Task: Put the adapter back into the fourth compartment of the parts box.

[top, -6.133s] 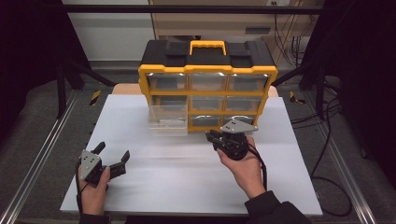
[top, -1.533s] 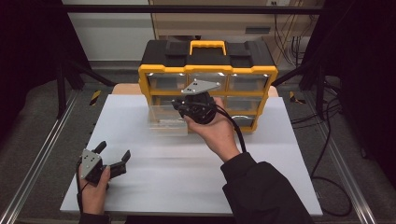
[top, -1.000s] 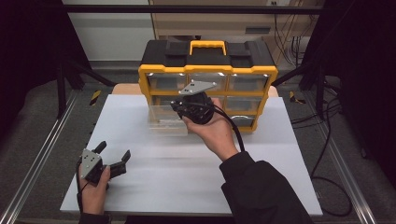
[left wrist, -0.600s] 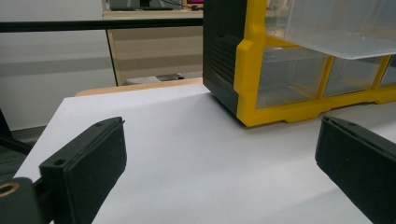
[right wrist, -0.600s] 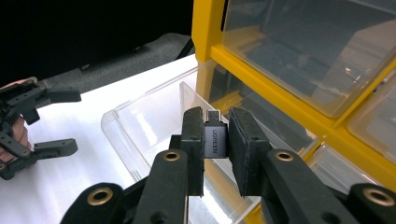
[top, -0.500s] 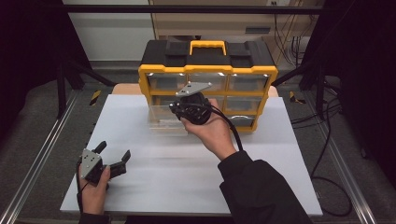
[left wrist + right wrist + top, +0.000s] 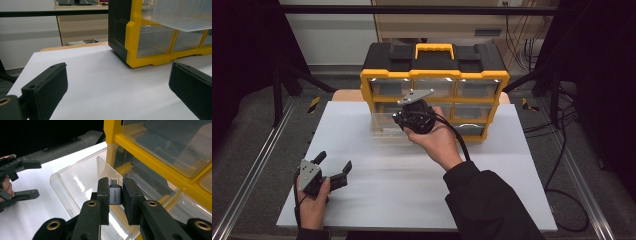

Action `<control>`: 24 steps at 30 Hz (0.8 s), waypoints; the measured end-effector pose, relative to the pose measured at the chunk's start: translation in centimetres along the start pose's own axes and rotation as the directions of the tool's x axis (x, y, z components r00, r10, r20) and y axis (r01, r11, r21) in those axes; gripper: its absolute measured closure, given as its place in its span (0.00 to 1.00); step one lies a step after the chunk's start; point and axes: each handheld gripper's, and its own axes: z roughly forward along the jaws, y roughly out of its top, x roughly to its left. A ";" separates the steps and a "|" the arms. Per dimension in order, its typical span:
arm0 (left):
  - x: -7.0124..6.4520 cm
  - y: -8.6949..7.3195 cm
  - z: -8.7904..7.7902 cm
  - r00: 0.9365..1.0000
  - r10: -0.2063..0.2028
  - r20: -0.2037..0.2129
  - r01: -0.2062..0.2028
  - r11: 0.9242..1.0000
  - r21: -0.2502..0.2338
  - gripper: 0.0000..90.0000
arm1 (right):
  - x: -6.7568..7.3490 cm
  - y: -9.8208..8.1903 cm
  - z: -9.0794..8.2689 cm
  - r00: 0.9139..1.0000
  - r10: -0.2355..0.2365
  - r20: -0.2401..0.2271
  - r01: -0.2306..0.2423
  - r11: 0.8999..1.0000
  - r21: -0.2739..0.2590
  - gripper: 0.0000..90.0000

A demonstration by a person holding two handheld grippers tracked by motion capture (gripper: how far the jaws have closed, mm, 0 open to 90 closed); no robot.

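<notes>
A small grey USB adapter (image 7: 115, 195), marked UGREEN, is being clamped between the closed jaws of the right gripper (image 7: 115, 195), its metal plug end pointing away from the camera. The adapter is being held directly above a clear plastic drawer (image 7: 82, 180) pulled out of the yellow-and-black organiser cabinet (image 7: 432, 75). In the high view the right gripper (image 7: 404, 120) is being held at the cabinet's front, over the drawer (image 7: 384, 127), at about 12 o'clock on the white table top (image 7: 412, 190). The left gripper (image 7: 332, 172) is being rested at about 8 o'clock on the table, well apart from the cabinet, its jaws being kept wide open with nothing between them.
</notes>
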 end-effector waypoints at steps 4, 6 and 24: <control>0.0 0.0 0.0 1.000 0.002 0.001 -0.002 1.000 0.001 0.02 | 0.1 0.0 0.2 1.000 -0.001 0.002 0.001 1.000 0.003 0.85; 0.0 0.0 0.0 1.000 0.002 0.001 -0.002 1.000 0.001 0.02 | 0.1 0.0 0.3 1.000 0.001 0.003 -0.001 1.000 0.012 0.85; 0.0 0.0 0.1 1.000 0.003 0.002 -0.003 1.000 0.002 0.02 | -0.1 -0.1 1.0 1.000 0.016 0.013 -0.017 0.999 0.030 0.82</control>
